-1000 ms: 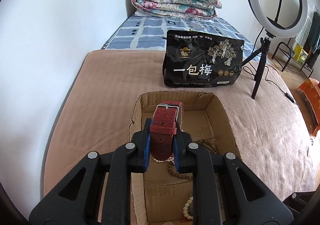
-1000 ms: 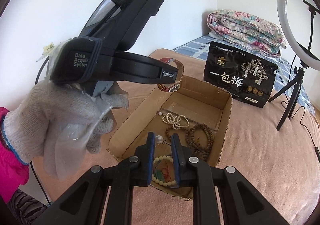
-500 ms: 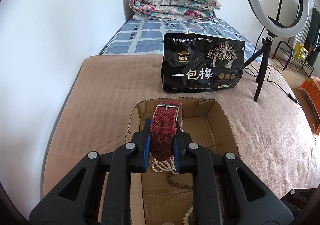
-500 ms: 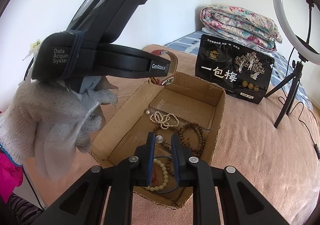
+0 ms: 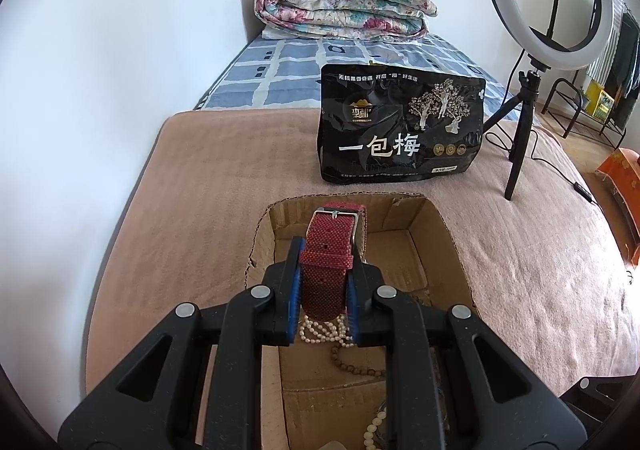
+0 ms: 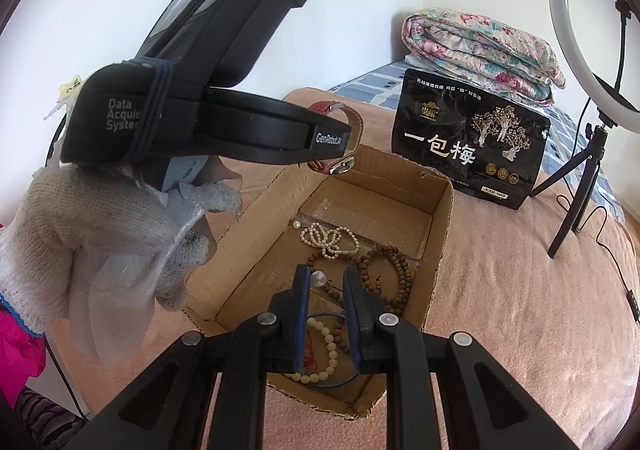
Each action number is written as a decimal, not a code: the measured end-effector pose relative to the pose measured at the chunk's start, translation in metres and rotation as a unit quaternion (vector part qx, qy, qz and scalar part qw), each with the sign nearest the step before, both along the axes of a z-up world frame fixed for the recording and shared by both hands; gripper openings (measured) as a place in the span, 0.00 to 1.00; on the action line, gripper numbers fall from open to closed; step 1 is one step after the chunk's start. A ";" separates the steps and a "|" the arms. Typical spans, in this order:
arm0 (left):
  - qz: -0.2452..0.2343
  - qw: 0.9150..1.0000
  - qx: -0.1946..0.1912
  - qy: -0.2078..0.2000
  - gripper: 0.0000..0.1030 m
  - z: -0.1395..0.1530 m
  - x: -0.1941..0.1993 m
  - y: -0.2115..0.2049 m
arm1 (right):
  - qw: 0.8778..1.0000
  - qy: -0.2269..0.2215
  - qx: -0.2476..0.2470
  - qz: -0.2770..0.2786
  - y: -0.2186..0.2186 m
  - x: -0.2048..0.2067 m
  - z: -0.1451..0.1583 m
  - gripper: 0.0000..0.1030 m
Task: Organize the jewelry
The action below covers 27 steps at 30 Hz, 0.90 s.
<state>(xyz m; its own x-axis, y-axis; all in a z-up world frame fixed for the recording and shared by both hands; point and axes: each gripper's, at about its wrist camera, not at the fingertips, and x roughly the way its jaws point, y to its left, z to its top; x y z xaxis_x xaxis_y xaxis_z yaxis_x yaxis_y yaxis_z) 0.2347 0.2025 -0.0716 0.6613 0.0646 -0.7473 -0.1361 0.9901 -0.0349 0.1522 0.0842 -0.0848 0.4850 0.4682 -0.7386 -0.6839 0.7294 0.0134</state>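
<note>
A red woven watch strap with a silver buckle stands up between the pads of my left gripper, which is shut on it above the open cardboard box. In the right wrist view the watch hangs from the left gripper over the box's far left corner. My right gripper hovers over the near end of the box. Its jaws are opening and nothing is pressed between them. Below lie a cream bead bracelet, a pearl strand and brown wooden beads.
The box rests on a pink blanket over a bed. A black snack bag stands just behind it, and a ring light on a tripod to its right. A folded floral quilt lies at the back. A gloved hand holds the left gripper.
The right jaws have parted a little, and the cream bracelet seen between them earlier now lies on the box floor. The left gripper keeps its grip on the watch strap.
</note>
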 end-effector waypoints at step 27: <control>-0.004 1.000 0.003 -0.007 0.46 0.005 -0.006 -0.003 | 0.999 -0.038 0.001 -0.024 -0.005 -0.009 0.015 0.74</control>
<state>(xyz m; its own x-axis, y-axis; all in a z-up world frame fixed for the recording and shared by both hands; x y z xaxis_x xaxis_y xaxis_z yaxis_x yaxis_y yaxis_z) 0.2291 0.1992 -0.0666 0.6716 0.0633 -0.7382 -0.1276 0.9913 -0.0311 0.1428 0.0787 -0.0702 0.5616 0.4439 -0.6982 -0.6465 0.7621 -0.0355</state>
